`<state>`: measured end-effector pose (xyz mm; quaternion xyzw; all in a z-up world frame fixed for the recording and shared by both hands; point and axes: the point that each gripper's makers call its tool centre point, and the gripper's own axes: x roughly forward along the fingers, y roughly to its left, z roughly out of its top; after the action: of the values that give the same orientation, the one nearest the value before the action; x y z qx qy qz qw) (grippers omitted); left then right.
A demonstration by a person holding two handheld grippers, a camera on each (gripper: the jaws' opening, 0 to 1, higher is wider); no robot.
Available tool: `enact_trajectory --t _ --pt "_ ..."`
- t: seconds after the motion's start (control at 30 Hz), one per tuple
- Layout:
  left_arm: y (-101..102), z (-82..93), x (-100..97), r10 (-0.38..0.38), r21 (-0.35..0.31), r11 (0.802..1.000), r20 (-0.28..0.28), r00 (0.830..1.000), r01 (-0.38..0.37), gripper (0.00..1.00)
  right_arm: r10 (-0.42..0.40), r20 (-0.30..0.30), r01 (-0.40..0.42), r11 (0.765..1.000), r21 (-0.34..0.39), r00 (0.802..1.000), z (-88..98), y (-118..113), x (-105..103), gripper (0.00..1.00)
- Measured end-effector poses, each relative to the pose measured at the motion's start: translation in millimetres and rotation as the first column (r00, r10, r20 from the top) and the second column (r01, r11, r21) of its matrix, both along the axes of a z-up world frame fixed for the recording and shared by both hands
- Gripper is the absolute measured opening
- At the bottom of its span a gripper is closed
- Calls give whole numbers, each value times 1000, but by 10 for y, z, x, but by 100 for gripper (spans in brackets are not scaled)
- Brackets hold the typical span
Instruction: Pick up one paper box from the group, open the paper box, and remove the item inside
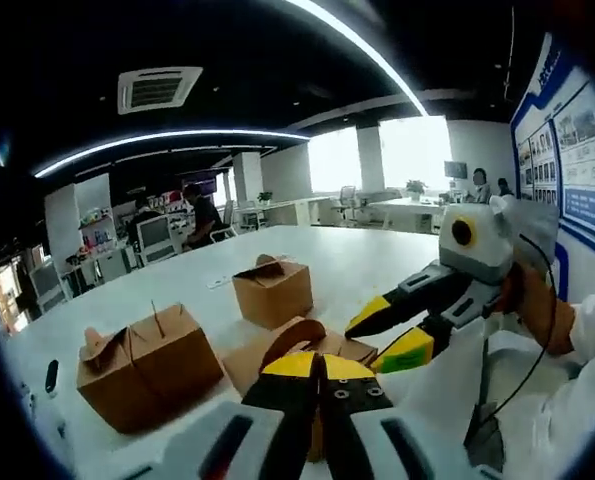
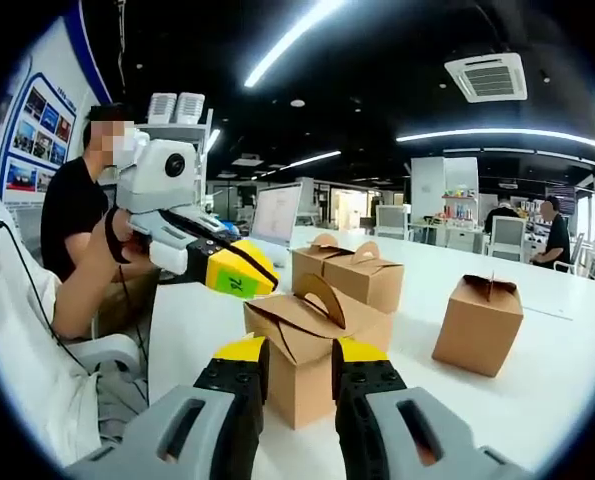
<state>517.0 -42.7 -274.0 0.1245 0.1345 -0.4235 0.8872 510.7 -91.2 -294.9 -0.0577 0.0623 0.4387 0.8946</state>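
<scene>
— Where was the box they were working on?

— On the white table (image 2: 567,330), nearest the person. In the right gripper view it was the brown paper box (image 2: 312,345) with the arched handle, standing right ahead of the right gripper (image 2: 299,362). In the left gripper view the same box (image 1: 302,345) lay just past the left gripper (image 1: 318,368).

— And the fingers?

— The right gripper's yellow-tipped fingers (image 2: 239,352) were spread a little, one on either side of the box's near corner. Whether they pressed on it, I couldn't tell. The left gripper's fingers (image 1: 289,366) were pressed together, tips almost meeting, up against the box's near edge, with nothing visibly pinched between them.

— Anything else around?

— Three more boxes: a low wide box (image 1: 147,362) to one side, a small box (image 1: 273,290) farther back, and a long box (image 2: 362,272) behind the near one. A person in black (image 2: 72,215) sat at the table's end.
</scene>
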Motion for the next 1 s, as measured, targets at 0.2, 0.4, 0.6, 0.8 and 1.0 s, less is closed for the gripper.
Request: enact_trajectory --t 0.2,0.4,0.6,0.8,1.0 --pt "-34 -139 1 -34 196 981 107 994 12 13 -2 2 2 1000 -5 1000 0 -3 -3 26" --pt "-73 -92 -89 -68 401 915 254 965 -41 23 0 2 0 1000 -4 1000 0 -3 -5 26" --pt "-170 -43 -96 -107 533 841 330 938 -91 21 0 3 0 1000 -4 1000 -1 -3 -9 26" --pt "-229 -81 -41 -117 567 817 338 934 -103 21 1 5 -1 1000 -6 1000 -1 -1 -11 26" --pt "-215 -139 -14 -113 578 811 308 945 -91 18 3 6 -3 1000 -9 1000 -1 -2 -9 26"
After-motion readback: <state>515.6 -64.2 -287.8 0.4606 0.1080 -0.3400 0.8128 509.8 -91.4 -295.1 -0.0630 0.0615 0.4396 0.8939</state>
